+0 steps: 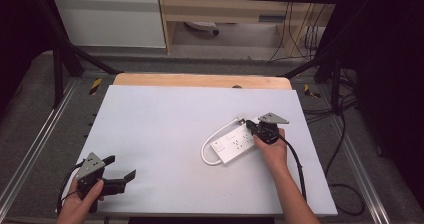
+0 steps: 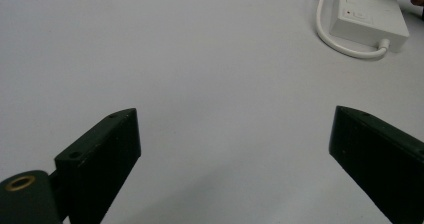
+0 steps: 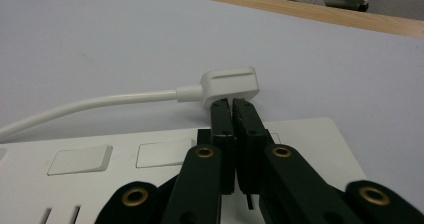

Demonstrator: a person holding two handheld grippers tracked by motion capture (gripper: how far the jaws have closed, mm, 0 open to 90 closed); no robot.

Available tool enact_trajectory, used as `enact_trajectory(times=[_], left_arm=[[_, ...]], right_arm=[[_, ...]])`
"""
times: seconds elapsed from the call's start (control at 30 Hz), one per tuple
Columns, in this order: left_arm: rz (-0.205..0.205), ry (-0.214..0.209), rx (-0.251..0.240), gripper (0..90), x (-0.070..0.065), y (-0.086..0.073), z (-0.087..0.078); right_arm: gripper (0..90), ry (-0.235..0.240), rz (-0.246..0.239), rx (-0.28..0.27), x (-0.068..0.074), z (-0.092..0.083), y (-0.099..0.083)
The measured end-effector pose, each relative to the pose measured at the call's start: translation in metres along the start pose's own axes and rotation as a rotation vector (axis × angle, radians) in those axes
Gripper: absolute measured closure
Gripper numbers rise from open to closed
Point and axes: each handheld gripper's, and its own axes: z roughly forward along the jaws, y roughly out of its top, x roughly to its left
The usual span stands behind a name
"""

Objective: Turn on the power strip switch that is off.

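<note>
We judged the stiff, light plug (image 3: 231, 85) best gripped by its flat sides; right claw (image 3: 233, 104) closed beside it, holding nothing we could see, left claw (image 2: 235, 154) wide open and empty.

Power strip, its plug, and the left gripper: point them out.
power strip (image 1: 235, 145), high view, top face.
plug (image 3: 231, 85), right gripper view, white head.
left gripper (image 1: 121, 168), high view, between open jaws.

Pale grey-white rectangular tabletop (image 1: 165, 134) over a light wooden board (image 1: 200, 80) showing along the far edge. Black metal frame bars (image 1: 65, 54) at both sides. Grey carpeted floor (image 1: 30, 114) all around. Behind, a white cabinet panel (image 1: 110, 19), a light wooden desk (image 1: 225, 9), black cables (image 1: 300, 34) hanging down.
</note>
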Motion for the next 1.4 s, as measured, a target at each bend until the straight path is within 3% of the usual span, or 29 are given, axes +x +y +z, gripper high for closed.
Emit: enact_trajectory(times=[0.47,0.5,1.4], left_arm=[[0.001,0.001,0.002,6.4,-0.0002,0.0,0.0001],[0.001,0.001,0.002,6.4,-0.0003,0.0,0.0002],[0.002,0.0,0.001,6.4,0.0005,0.0,-0.0005]], right_arm=[[89.1,-0.004,-0.005,-0.001,0.0011,0.0006,-0.0006],[90.0,-0.001,-0.006,0.021,0.0013,0.0008,-0.0007],[90.0,0.002,0.006,0.009,-0.0012,-0.0018,0.0026]])
